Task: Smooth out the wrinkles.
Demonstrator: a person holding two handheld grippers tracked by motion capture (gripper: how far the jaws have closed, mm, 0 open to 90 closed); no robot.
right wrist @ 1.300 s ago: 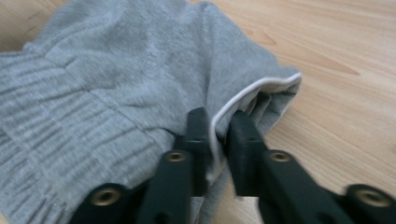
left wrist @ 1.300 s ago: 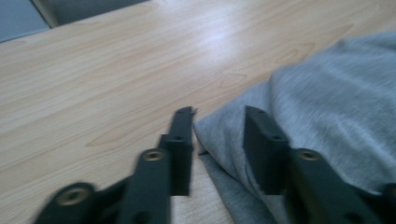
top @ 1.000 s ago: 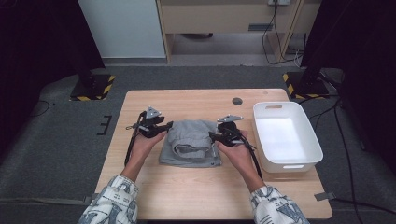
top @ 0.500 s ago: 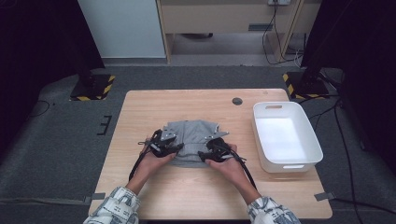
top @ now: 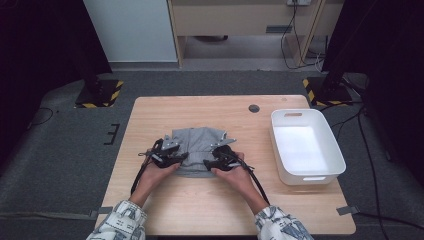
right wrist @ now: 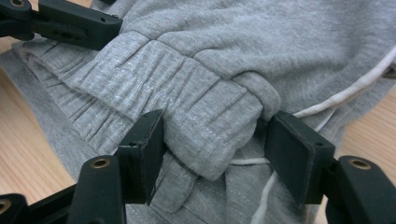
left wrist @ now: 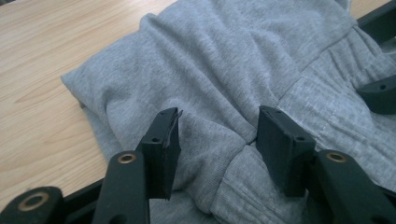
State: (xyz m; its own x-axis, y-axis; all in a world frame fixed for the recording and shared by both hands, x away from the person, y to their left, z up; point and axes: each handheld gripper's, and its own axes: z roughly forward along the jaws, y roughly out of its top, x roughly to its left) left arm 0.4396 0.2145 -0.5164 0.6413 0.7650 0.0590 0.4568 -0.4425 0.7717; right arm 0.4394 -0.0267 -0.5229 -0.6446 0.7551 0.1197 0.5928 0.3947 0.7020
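white bin [top: 307, 146]: table's right edge | black disc [top: 254, 108]: far edge, near bin

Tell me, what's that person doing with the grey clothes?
A person is folding a grey garment on the wooden table, using a tool in each hand. The left tool and the right tool are both down at its near edge, with bunched cloth between their jaws. The right tool's jaws have just been opening. A white bin waits at the right.

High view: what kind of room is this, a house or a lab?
Probably a lab or test room: a bare wooden table, stands with yellow-black striped bases and loose cables on grey carpet.
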